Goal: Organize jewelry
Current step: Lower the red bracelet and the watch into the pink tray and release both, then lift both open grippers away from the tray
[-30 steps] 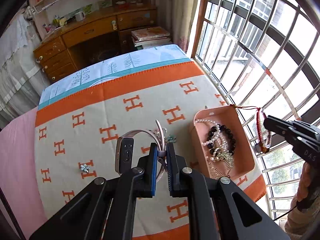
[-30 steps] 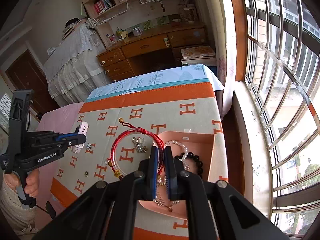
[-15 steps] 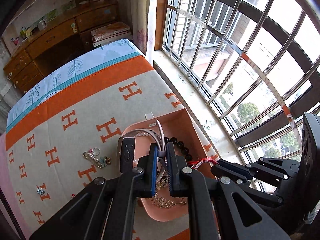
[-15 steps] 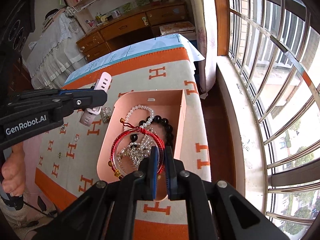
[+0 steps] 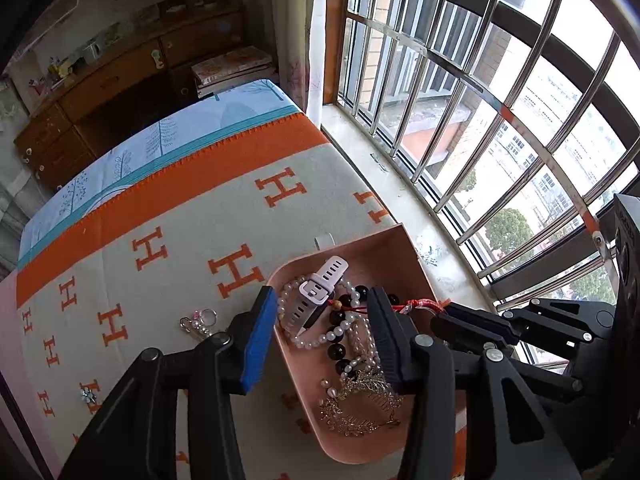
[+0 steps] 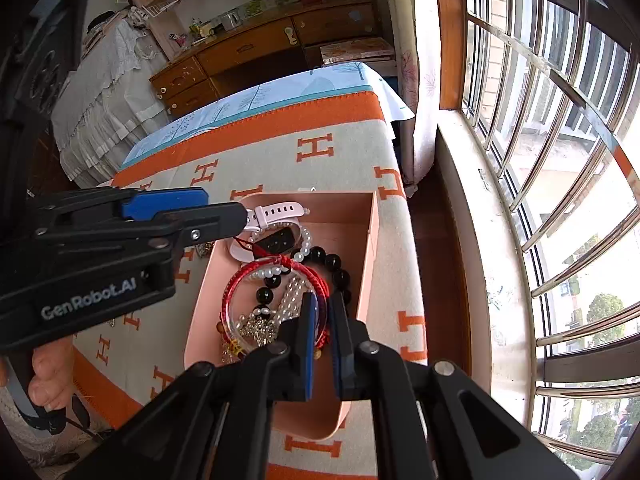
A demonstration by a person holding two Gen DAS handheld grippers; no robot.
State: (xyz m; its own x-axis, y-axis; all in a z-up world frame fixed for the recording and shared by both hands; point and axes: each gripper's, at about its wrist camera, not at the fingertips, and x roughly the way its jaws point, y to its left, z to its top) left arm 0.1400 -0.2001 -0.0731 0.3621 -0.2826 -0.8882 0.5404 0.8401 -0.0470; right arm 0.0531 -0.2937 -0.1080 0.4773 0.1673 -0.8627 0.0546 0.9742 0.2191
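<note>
Pink-strapped smartwatch [image 5: 320, 296] is lying in the pink tray [image 5: 404, 248] at centre frame as the left claw [image 5: 320, 332] is spreading above it, while the right claw [image 6: 322, 320], pinching the red string bracelet [image 6: 240, 284], should be lowering before releasing.

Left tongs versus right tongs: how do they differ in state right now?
The left tongs are opening, pads spread with nothing pressed between them; the right tongs are shut on the red bracelet. The watch already lies loose in the pink tray, while the bracelet hangs gripped. Both tongs point down over the tray.
</note>
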